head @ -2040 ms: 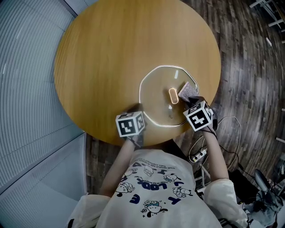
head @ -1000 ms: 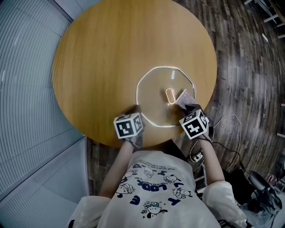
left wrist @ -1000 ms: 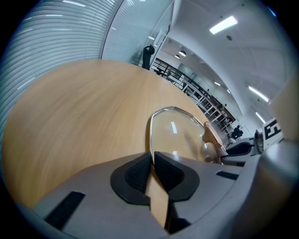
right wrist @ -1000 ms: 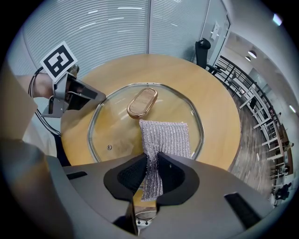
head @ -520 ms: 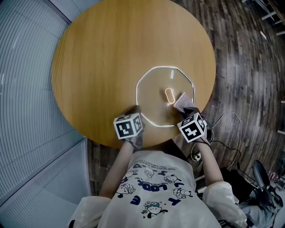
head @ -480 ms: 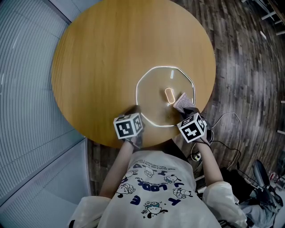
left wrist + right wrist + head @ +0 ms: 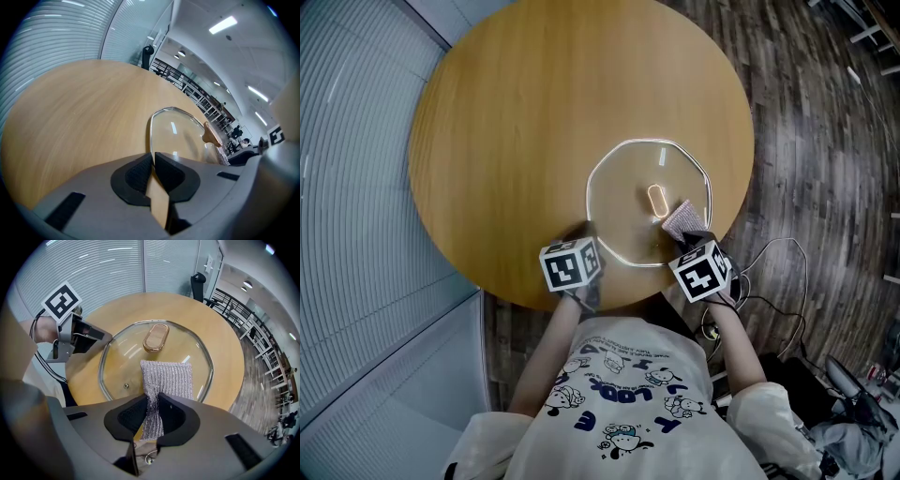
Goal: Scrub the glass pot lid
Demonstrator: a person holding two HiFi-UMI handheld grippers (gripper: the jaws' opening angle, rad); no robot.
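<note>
The glass pot lid [image 7: 623, 197] lies flat on the round wooden table [image 7: 525, 112], near its front edge, with a tan oval knob [image 7: 657, 200] at its centre. My left gripper [image 7: 583, 236] is shut on the lid's near-left metal rim [image 7: 151, 140]. My right gripper [image 7: 688, 236] is shut on a silver mesh scrub pad [image 7: 680, 217]. In the right gripper view the scrub pad [image 7: 167, 377] rests on the glass just short of the knob [image 7: 156, 337], and the left gripper [image 7: 79, 336] sits at the lid's left edge.
The table's front edge runs right below both grippers. Dark plank floor [image 7: 811, 141] lies to the right, with cables [image 7: 773, 272] near my right arm. A ribbed glass wall [image 7: 347, 234] stands to the left.
My right gripper has drawn the scrub pad across the glass toward me, from beside the knob toward the near-right rim. The left gripper and the lid have stayed put.
</note>
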